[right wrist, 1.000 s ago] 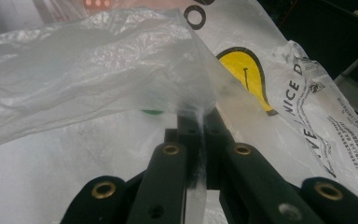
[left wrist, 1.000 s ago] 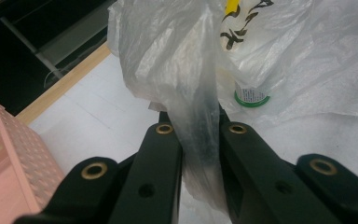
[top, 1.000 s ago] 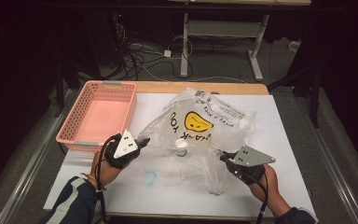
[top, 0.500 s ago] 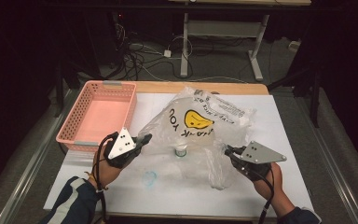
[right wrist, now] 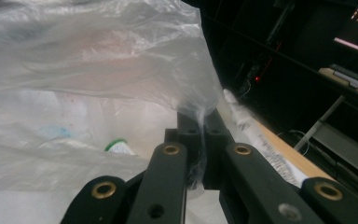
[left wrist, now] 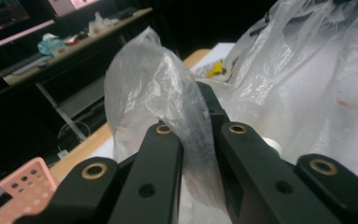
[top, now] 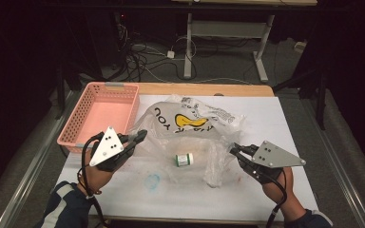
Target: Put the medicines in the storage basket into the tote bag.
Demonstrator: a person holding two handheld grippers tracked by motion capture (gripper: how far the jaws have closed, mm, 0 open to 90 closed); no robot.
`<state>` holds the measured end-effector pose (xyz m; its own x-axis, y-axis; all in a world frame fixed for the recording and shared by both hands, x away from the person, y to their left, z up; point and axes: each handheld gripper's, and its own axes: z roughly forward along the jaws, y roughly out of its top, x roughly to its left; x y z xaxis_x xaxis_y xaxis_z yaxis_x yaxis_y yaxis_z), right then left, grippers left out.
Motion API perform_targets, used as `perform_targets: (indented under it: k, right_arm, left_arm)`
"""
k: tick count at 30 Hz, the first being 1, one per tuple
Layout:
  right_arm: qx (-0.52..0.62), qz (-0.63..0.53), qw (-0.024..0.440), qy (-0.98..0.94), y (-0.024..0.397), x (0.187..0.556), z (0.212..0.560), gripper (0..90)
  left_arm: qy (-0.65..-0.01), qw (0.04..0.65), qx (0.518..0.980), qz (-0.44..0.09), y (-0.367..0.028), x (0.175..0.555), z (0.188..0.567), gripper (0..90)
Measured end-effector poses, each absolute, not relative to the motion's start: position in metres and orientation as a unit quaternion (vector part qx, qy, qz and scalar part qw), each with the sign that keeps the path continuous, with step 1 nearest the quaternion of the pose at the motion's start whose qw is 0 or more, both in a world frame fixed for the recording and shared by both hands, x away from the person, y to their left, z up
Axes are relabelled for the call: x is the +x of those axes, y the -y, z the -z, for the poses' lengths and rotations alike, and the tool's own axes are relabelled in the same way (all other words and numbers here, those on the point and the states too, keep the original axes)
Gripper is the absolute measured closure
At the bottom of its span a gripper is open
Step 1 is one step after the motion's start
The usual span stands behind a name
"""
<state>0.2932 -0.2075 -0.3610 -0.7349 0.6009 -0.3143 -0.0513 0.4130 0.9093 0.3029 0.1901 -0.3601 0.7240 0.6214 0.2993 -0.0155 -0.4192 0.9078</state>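
You are working in a dim lab or test room: your counter (top: 285, 118) wears a white sheet, loose cables (top: 147, 61) sprawl over the grey floor at the upper middle, a bare metal-legged desk (top: 228, 28) stands behind, and a cluttered bench (left wrist: 51, 60) sits at upper left.

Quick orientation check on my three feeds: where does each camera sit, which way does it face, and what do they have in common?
High view: above the person's side, facing forward and down on the table; both forearms, left tool and right tool show.
Left gripper view: rides the left tool, looking along its jaws pinching the plastic bag.
Right gripper view: rides the right tool, jaws pinching the bag too.
Shared: bag and small white bottle.
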Motion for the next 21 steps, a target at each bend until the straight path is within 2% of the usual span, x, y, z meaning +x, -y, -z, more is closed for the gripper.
perform_targets:
  k: [13, 21]
  right_arm:
    - [0.177, -0.516, 0.325, -0.773, 0.201, 0.301, 0.355, 90.0]
    - [0.196, -0.496, 0.317, -0.784, 0.198, 0.315, 0.373, 90.0]
  left_arm:
    - [-0.181, 0.511, 0.778, -0.316, -0.188, 0.301, 0.349, 87.3]
    - [-0.186, 0.499, 0.791, -0.302, -0.177, 0.315, 0.368, 87.2]
